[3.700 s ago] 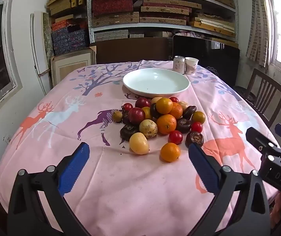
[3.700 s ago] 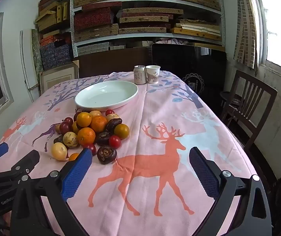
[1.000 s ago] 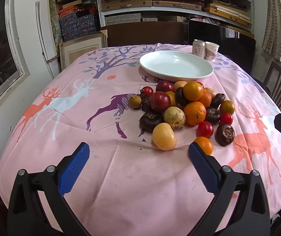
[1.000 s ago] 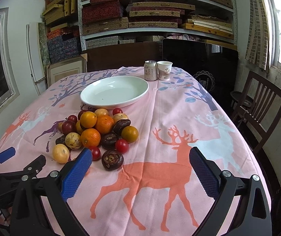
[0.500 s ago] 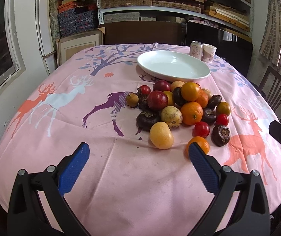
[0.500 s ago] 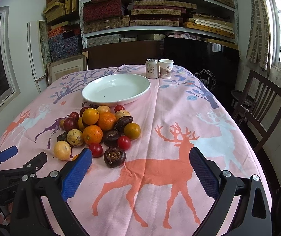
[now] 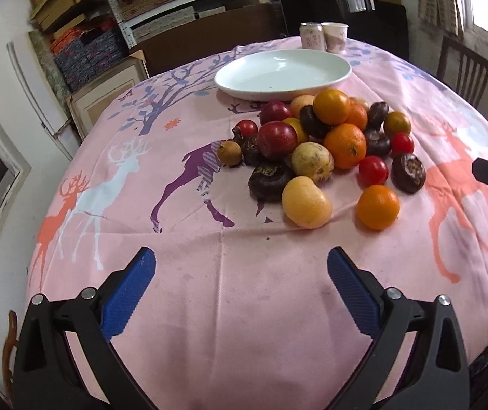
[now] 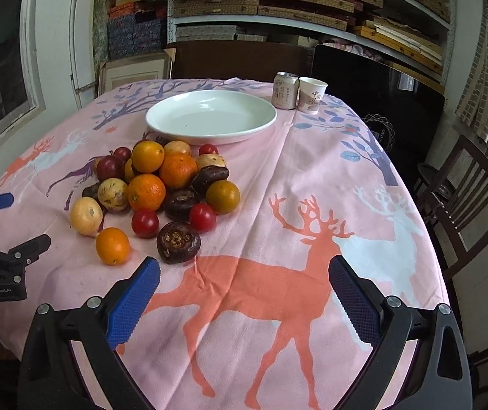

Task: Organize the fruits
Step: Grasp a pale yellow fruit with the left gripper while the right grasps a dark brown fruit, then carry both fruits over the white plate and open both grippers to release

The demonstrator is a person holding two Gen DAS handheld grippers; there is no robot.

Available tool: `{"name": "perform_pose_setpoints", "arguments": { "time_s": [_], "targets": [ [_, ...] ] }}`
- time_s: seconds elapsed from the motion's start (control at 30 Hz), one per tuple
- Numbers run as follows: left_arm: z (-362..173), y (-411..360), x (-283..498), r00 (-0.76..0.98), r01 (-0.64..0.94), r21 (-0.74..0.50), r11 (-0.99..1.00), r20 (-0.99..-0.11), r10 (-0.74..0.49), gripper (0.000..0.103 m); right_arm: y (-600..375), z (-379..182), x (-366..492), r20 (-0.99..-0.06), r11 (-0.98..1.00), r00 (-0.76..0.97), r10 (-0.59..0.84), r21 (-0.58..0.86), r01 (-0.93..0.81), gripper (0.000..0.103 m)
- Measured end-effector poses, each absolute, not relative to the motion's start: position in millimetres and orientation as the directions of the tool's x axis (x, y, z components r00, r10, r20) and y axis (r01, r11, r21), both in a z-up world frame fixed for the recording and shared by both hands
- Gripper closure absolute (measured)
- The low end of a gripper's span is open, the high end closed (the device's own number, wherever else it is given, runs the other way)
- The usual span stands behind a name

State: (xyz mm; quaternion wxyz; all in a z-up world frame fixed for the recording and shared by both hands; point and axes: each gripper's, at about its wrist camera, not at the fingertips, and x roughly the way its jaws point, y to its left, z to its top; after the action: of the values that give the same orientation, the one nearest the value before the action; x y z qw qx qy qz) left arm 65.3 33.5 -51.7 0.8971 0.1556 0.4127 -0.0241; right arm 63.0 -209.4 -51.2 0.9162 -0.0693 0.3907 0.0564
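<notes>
Both grippers, left (image 7: 240, 285) and right (image 8: 244, 292), are wide open and hold nothing. The fruits (image 7: 326, 147) hide one another in the pile. Only the right view shows the chair (image 8: 462, 198) whole.

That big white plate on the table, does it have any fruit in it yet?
Empty. The white plate shows only its bare glossy inside in both views; all the fruit lies piled on the tablecloth beside it.

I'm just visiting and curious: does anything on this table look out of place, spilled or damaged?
Nothing looks spilled or broken. The one oddity: the fruit pile sits heaped straight on the pink tablecloth, while the white plate just behind it is empty. The can and paper cup stand upright.
</notes>
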Motion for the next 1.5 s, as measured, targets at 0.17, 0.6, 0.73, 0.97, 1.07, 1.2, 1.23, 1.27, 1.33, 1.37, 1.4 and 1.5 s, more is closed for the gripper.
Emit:
{"name": "perform_pose_setpoints", "arguments": {
  "time_s": [0.17, 0.6, 0.73, 0.97, 1.07, 1.2, 1.23, 1.27, 1.33, 1.37, 1.4, 1.5],
  "targets": [
    [-66.7, 30.1, 89.4, 0.662, 0.216, 0.239, 0.947, -0.749, 0.037, 0.004, -182.3, -76.0, 85.8, -0.756, 0.962, 0.639, 0.142, -0.047, -0.27, 0.004],
    [-96.3, 27.6, 144.2, 0.523, 0.26, 0.027, 0.965, -0.844, -0.117, 0.004, -167.3, -103.4, 124.4, -0.824, 0.967, 0.55, 0.138, -0.008, -0.254, 0.024],
    [-95.8, 27.7, 140.2, 0.529, 0.275, 0.013, 0.961, -0.837, -0.14, 0.016, -163.1, -100.7, 120.5, -0.814, 0.964, 0.562, 0.149, -0.007, -0.265, 0.056],
    [-88.7, 11.0, 116.9, 0.536, 0.349, 0.024, 0.937, -0.825, -0.179, 0.065, -174.3, -96.3, 114.0, -0.803, 0.967, 0.56, 0.204, 0.075, -0.245, 0.061],
    [-85.1, 21.0, 117.9, 0.509, 0.335, -0.055, 0.941, -0.829, -0.23, 0.065, -182.7, -93.2, 106.0, -0.789, 0.968, 0.578, 0.206, 0.079, -0.237, 0.061],
    [-74.6, 30.4, 119.9, 0.536, 0.306, -0.113, 0.945, -0.8, -0.269, 0.066, -197.5, -86.7, 99.1, -0.763, 0.976, 0.616, 0.195, 0.089, -0.199, 0.061],
    [-69.3, 35.4, 120.3, 0.545, 0.298, -0.158, 0.941, -0.781, -0.304, 0.065, -201.3, -84.5, 97.5, -0.754, 0.978, 0.628, 0.192, 0.092, -0.188, 0.061],
    [-64.1, 39.6, 122.5, 0.545, 0.298, -0.208, 0.932, -0.765, -0.344, 0.065, -203.9, -82.6, 96.6, -0.746, 0.979, 0.638, 0.191, 0.094, -0.183, 0.061],
    [-52.9, 45.9, 128.9, 0.552, 0.294, -0.271, 0.917, -0.735, -0.394, 0.065, -208.6, -77.8, 97.8, -0.735, 0.981, 0.653, 0.186, 0.1, -0.167, 0.061],
    [-46.8, 45.9, 133.5, 0.566, 0.288, -0.267, 0.92, -0.728, -0.388, 0.065, -211.0, -74.5, 100.3, -0.723, 0.98, 0.662, 0.197, 0.117, -0.164, 0.061],
    [-40.6, 44.2, 140.0, 0.582, 0.282, -0.246, 0.927, -0.725, -0.369, 0.065, -215.0, -70.1, 105.2, -0.695, 0.975, 0.684, 0.221, 0.164, -0.148, 0.061],
    [-25.3, 37.5, 168.5, 0.588, 0.257, -0.235, 0.937, -0.731, -0.345, 0.065, -218.7, -57.4, 129.7, -0.615, 0.958, 0.742, 0.267, 0.253, -0.136, 0.061]
  ]
}}
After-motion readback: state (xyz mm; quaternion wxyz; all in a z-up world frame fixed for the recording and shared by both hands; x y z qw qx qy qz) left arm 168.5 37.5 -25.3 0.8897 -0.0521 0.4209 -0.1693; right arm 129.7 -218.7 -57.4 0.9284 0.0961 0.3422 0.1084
